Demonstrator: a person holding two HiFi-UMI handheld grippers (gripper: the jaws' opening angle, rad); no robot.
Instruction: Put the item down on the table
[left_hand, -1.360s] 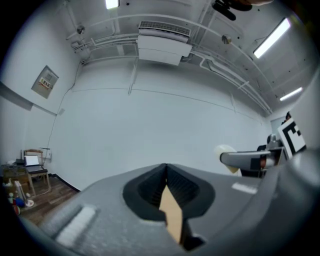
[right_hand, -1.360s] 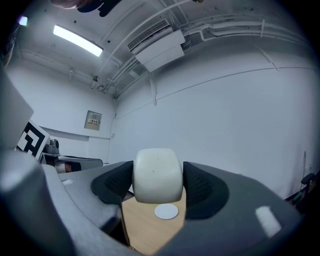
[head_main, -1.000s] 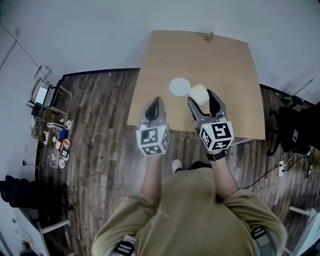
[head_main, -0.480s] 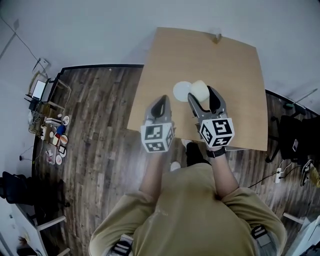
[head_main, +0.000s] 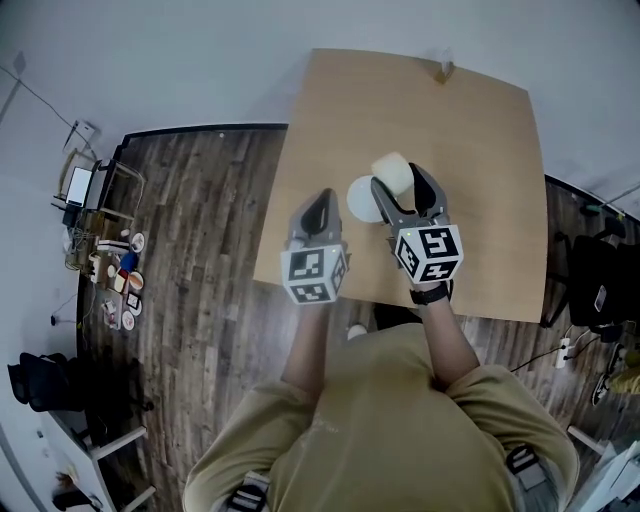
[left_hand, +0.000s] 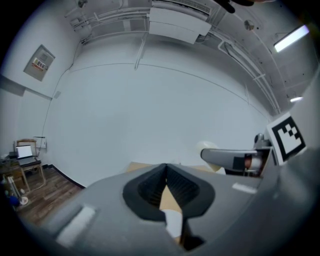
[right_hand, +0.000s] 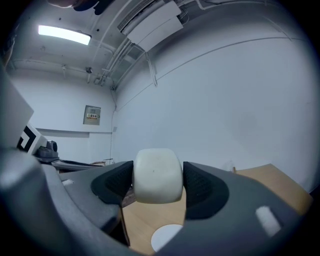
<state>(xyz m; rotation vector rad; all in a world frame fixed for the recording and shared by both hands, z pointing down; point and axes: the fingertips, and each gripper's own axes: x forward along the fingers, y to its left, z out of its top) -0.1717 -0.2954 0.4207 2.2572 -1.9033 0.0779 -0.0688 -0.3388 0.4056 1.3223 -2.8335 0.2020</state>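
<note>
Above a pale wooden desk (head_main: 480, 140), right gripper (head_main: 399, 181) jaws clamp a smooth, rounded cream-white item (head_main: 391, 167); left gripper (head_main: 318, 201) jaws pressed together.

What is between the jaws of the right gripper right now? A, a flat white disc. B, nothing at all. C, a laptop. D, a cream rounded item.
D: in the right gripper view the right gripper has its jaws pressed on both sides of the cream rounded item, held above the table, while the white disc lies on the wood below it.
</note>
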